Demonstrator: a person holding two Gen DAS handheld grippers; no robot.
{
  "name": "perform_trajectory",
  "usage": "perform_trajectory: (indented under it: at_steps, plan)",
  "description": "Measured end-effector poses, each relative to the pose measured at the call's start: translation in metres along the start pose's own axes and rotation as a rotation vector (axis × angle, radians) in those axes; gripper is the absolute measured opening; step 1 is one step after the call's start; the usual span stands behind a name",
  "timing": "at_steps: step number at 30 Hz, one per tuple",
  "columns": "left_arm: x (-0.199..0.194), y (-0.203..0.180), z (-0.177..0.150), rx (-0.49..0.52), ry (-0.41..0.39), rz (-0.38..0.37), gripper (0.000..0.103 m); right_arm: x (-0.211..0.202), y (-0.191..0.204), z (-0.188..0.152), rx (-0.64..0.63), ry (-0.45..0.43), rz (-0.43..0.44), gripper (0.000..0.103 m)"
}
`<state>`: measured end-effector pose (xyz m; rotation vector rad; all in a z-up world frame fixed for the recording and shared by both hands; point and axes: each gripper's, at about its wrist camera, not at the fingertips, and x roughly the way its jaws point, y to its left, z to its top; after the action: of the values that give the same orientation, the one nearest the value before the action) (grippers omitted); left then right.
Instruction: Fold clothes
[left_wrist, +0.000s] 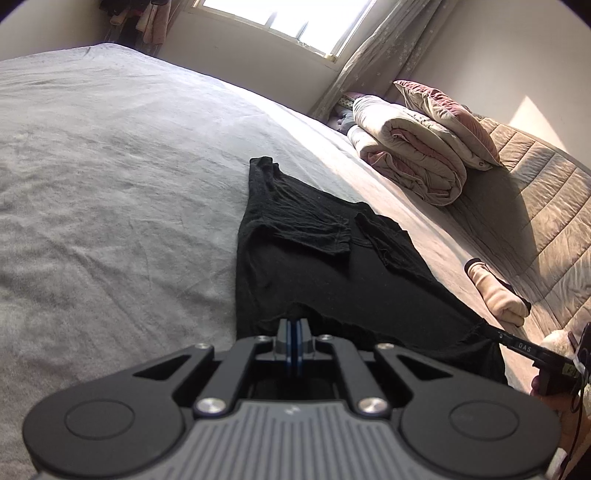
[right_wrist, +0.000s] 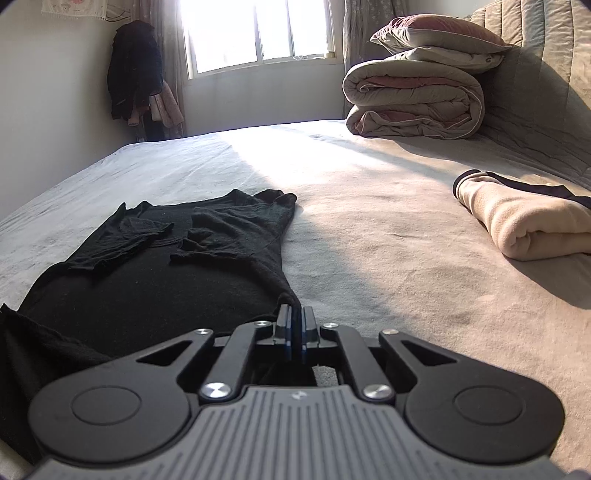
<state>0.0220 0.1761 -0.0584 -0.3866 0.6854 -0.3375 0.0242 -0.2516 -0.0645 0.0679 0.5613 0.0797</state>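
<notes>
Tongs, left (left_wrist: 294, 325) and right (right_wrist: 295, 314), each clenched a hem corner of the shirt (right_wrist: 155, 258) lying sleeves-in mid-bed (right_wrist: 369, 221), apparently mid-fold; next, carry hem evenly toward collar.

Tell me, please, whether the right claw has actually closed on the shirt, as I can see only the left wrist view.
Observer: Yes, the right claw is shut on the black shirt's near corner.
Operator: Thank you. What is hanging in the far corner of the room?
Observer: A dark jacket hangs there, left of the window, over some pink clothes.
</notes>
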Motion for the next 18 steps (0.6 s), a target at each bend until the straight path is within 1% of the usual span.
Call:
perform_trajectory:
  at_steps: [3,4,6,8,9,10,11,12,13,15,18]
  plan:
    - [0.005,0.002,-0.001,-0.009,0.012,0.043,0.003,0.003,-0.001,-0.002,0.001,0.006,-0.012,0.005]
    - [0.009,0.002,-0.003,-0.011,0.028,0.048,0.003,0.005,-0.001,-0.002,0.002,0.009,-0.015,0.005]
    - [0.011,0.002,-0.003,-0.020,0.053,0.055,0.006,0.007,-0.001,-0.003,0.000,0.024,-0.016,0.005]
    - [0.008,0.002,-0.001,-0.039,0.070,0.051,0.011,0.006,-0.002,-0.002,0.001,0.034,-0.006,0.008]
    - [0.003,0.003,-0.001,-0.052,0.077,0.045,0.020,0.003,-0.003,0.000,0.003,0.036,0.005,0.016]
    - [-0.002,0.004,-0.001,-0.064,0.083,0.039,0.031,0.000,-0.004,0.003,0.007,0.040,0.014,0.017]
    - [-0.006,0.004,-0.001,-0.077,0.090,0.033,0.034,-0.004,-0.005,0.006,0.011,0.044,0.024,0.017]
    - [-0.010,0.004,-0.003,-0.079,0.101,0.034,0.038,-0.008,-0.007,0.008,0.019,0.052,0.040,0.021]
    - [-0.015,0.005,-0.005,-0.081,0.113,0.035,0.039,-0.012,-0.010,0.011,0.032,0.062,0.057,0.034]
    - [-0.022,0.004,-0.009,-0.079,0.139,0.043,0.043,-0.021,-0.015,0.012,0.051,0.070,0.080,0.047]
    - [-0.033,0.002,-0.018,-0.067,0.168,0.057,0.043,-0.034,-0.023,0.009,0.082,0.100,0.088,0.047]
